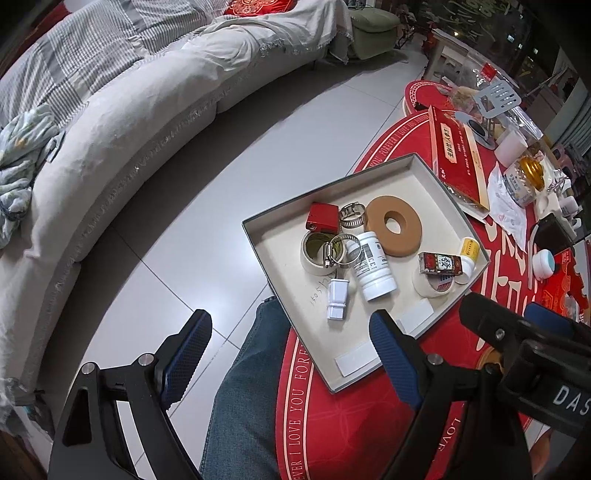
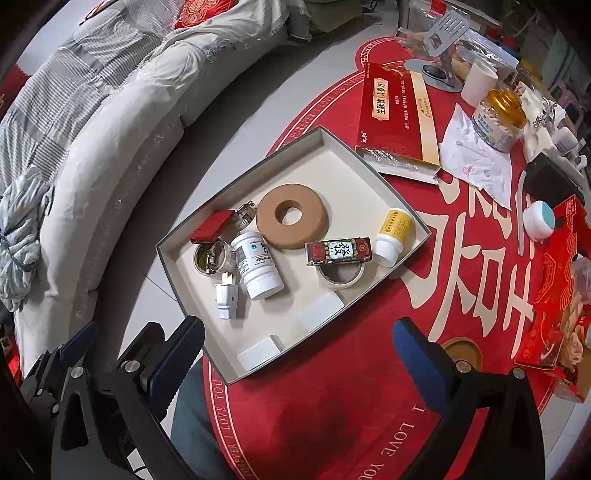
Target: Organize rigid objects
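Observation:
A grey box-lid tray [image 2: 343, 173] [image 1: 421, 192] lies on the red mat. It holds a brown ring [image 2: 314, 229] [image 1: 375, 221], a white bottle [image 2: 256, 266] [image 1: 373, 266], a red box [image 2: 212, 225], two hose clamps [image 2: 243, 214], a white plug [image 2: 226, 299] [image 1: 338, 299], a mahjong-print box [image 2: 338, 251] on a tape roll [image 2: 354, 281], and a yellow-label bottle [image 2: 393, 230]. My left gripper [image 1: 291, 350] hangs open near the tray's front-left corner, holding nothing. Over the mat in front of the tray, my right gripper [image 2: 301, 358] is open too.
A person's knee in jeans [image 1: 251, 387] is below the left gripper. Behind the tray lie a flat red box [image 2: 395, 110], a gold-lidded jar [image 2: 498, 114], a white cup [image 2: 478, 79] and a spatula [image 2: 448, 26]. A teal-lidded jar [image 2: 539, 218] and a sofa [image 1: 129, 147] flank the table.

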